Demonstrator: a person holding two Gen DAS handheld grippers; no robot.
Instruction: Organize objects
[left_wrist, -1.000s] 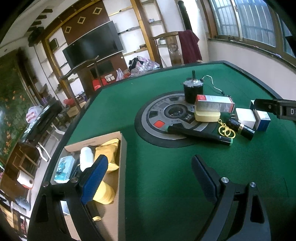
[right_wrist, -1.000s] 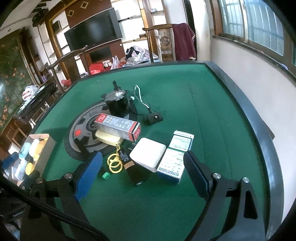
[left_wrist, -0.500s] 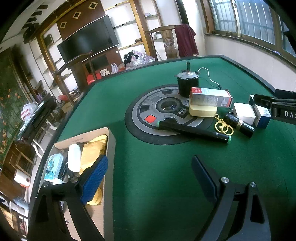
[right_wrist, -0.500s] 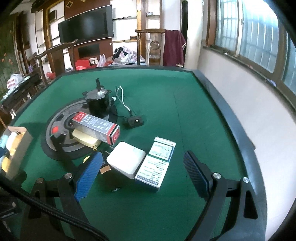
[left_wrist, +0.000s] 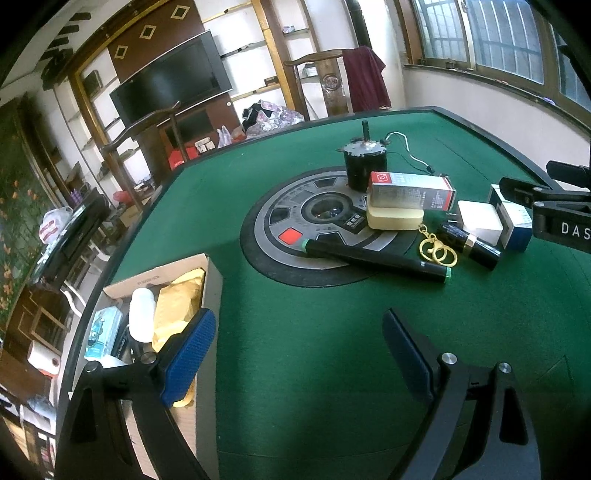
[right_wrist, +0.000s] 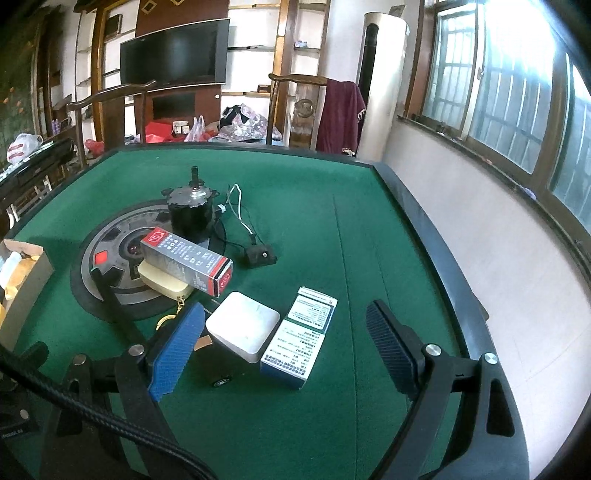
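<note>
On the green table lie a black motor (left_wrist: 364, 166) (right_wrist: 190, 214), a grey and red carton (left_wrist: 412, 191) (right_wrist: 186, 260), a cream case (left_wrist: 394, 218) (right_wrist: 164, 284), a long black tube (left_wrist: 376, 258), gold rings (left_wrist: 437, 251), a dark lipstick (left_wrist: 469, 242), a white square box (left_wrist: 480, 221) (right_wrist: 242, 326) and a blue and white carton (left_wrist: 511, 221) (right_wrist: 301, 338). My left gripper (left_wrist: 295, 350) hovers open over bare felt, beside a cardboard box (left_wrist: 210, 295). My right gripper (right_wrist: 284, 343) stands open just above the white box and the blue and white carton.
The cardboard box at the table's left edge holds a white bottle (left_wrist: 142, 317), yellow packets (left_wrist: 177, 306) and other items. A round grey disc (left_wrist: 317, 229) is set in the table's middle. Wooden chairs (right_wrist: 295, 107) and shelves stand beyond the far edge; a wall runs along the right.
The right gripper's view has tilted and rolled, so the white box and the blue and white carton now sit lower, between its fingers. The left gripper's view shifted only slightly.
</note>
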